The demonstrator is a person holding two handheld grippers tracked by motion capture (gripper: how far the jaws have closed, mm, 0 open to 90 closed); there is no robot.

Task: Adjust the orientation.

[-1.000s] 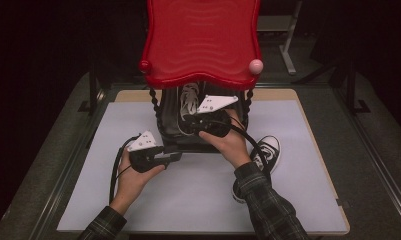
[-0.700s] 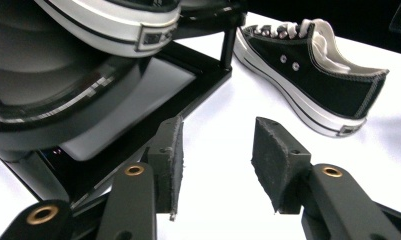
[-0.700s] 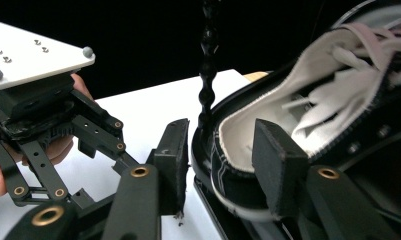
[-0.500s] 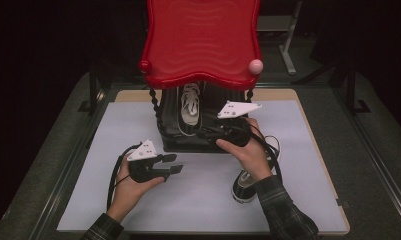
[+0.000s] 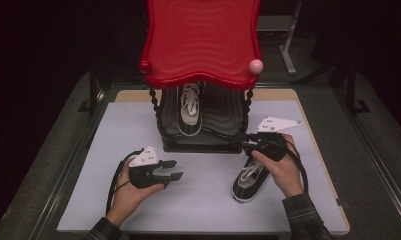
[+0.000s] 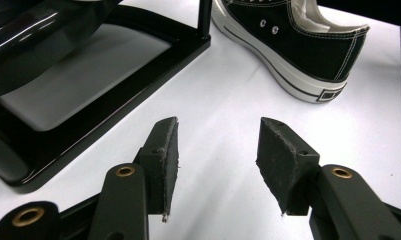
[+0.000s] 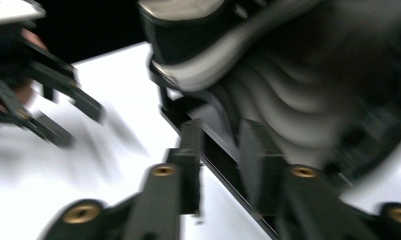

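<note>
Left gripper (image 5: 172, 169) open, empty, jaws just widened. Right gripper (image 5: 239, 140) near rack (image 5: 208, 145), jaws just narrowing on nothing; shoe (image 5: 248, 180) beneath hand.

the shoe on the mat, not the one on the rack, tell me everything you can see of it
The shoe on the mat is a black canvas high-top sneaker with white laces, white stitching, silver eyelets, a pale lining and a white rubber sole with a black stripe. It lies empty and upright on the white mat, right of the black rack's base, heel toward the person. In the high view the right hand partly covers it; contact is unclear.
</note>
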